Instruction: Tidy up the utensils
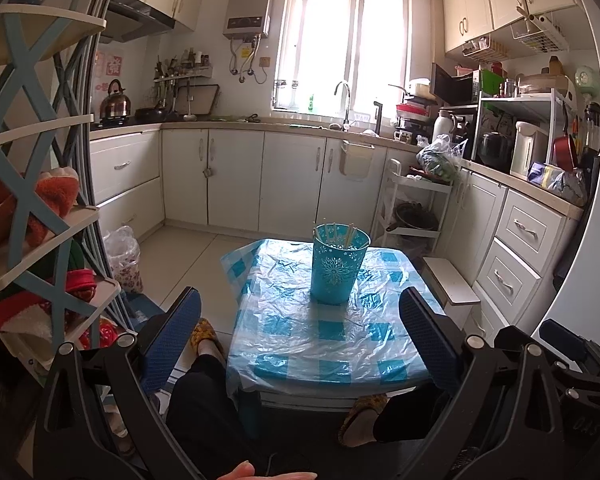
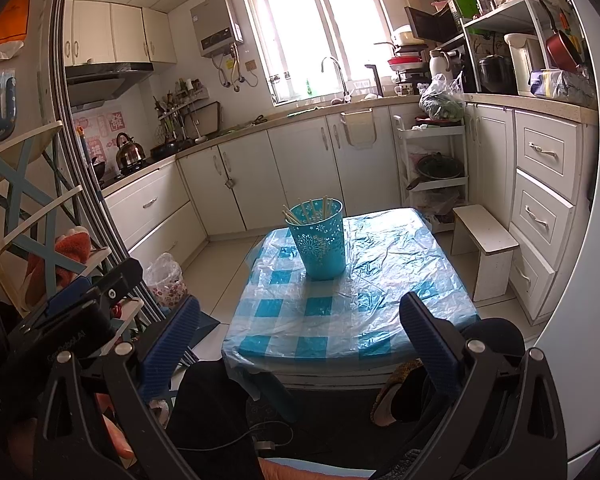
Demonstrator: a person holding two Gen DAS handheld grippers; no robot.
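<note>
A teal cut-out utensil holder stands upright on the far part of a small table with a blue-and-white checked cloth under clear plastic. Several pale chopsticks stick out of its top. My left gripper hangs open above the table's near edge, well short of the holder, with nothing between its blue pads. My right gripper is open too, held back at the near edge, empty. The other gripper's body shows at the left of the right wrist view.
A person's dark-trousered legs and slippered feet sit under the table's near side. A shelf rack with cloths stands left, a white stool right of the table. Kitchen cabinets and a rolling cart line the back.
</note>
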